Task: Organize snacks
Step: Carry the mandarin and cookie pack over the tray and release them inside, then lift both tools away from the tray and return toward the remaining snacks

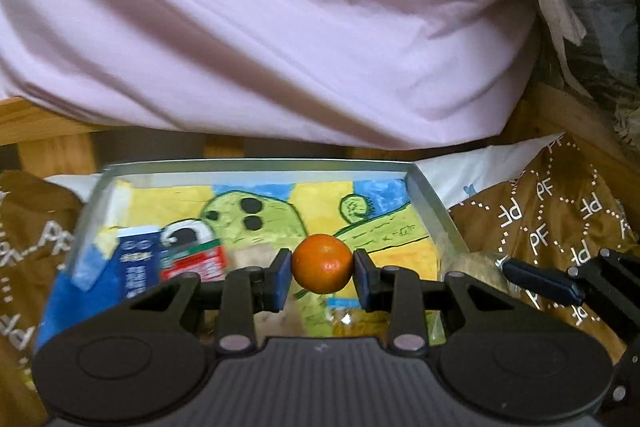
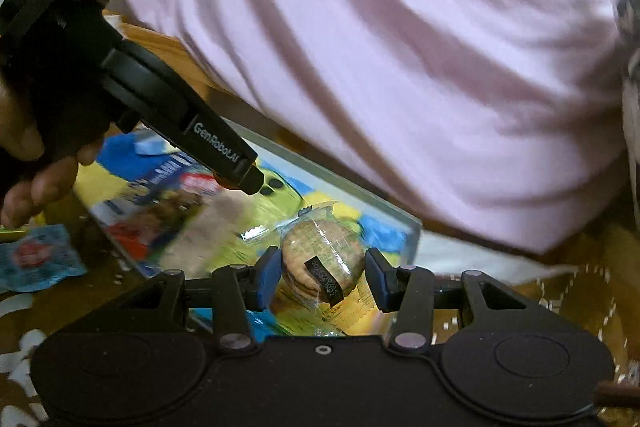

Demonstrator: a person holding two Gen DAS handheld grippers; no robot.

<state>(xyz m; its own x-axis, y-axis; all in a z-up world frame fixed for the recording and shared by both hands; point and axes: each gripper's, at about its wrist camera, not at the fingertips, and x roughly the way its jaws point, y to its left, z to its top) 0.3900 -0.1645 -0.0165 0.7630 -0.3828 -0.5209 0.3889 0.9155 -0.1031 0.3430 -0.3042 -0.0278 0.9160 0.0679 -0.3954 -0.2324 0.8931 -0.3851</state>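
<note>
Two hand-held grippers over the tray (image 1: 256, 167). Left hand-held gripper (image 1: 322, 273) is clamped on an orange (image 1: 322, 263) above tray centre, w/ pads on opposite sides so it can't roll. Right hand-held gripper (image 2: 322, 277) is part open around a wrapped biscuit pack (image 2: 322, 259) inside the tray; we can't tell if it's touching.

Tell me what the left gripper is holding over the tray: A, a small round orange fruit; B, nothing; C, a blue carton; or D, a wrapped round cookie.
A: the left gripper has both blue pads pressed against a small round orange fruit.
</note>
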